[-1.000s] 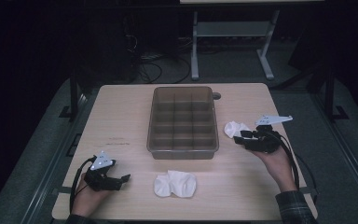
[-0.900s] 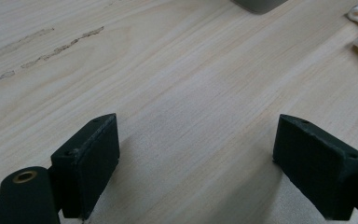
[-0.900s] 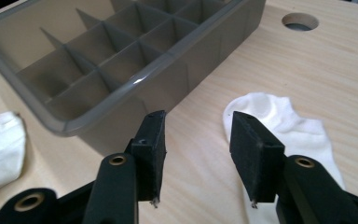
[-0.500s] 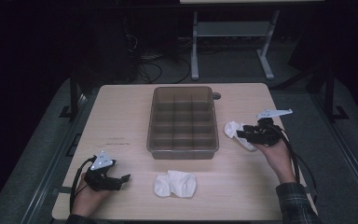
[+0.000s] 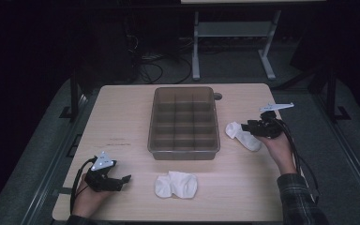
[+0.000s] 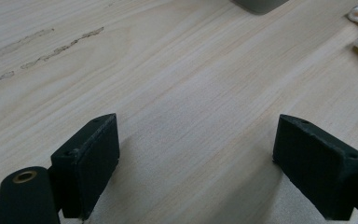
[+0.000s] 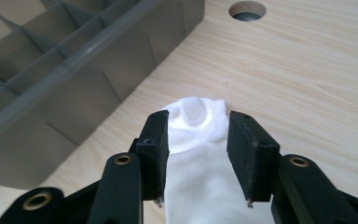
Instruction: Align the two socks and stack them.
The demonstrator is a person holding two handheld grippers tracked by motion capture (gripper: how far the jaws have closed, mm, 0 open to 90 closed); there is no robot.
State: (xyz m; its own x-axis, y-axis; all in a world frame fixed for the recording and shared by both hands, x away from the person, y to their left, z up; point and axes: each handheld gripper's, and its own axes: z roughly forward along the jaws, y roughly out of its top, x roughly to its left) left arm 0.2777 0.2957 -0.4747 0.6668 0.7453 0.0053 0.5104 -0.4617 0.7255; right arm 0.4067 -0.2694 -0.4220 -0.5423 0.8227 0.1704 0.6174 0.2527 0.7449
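A white sock [image 5: 244, 136] lies flat on the table right of the grey divided tray [image 5: 183, 152]. My right gripper [image 5: 246, 126] is over it, pointing left toward the tray. In the right gripper view the sock [image 7: 195, 112] runs between the two pads [image 7: 154, 154], which stand close at its sides without visibly pinching it; the jaws have just been closing a little. My left gripper [image 5: 123, 180] rests at the near left of the table, and its jaws [image 6: 196, 163] are wide open over bare wood. A second bundle of white socks [image 5: 176, 184] lies in front of the tray.
The tray's compartments [image 7: 74, 60] look empty. A round cable hole [image 5: 217, 96] sits in the tabletop behind the tray's right corner. Cables trail from both grippers. Table legs and wires stand on the dark floor beyond the far edge.
My right gripper has moved left and slightly down over the sock, toward the tray. The left gripper has stayed where it was.
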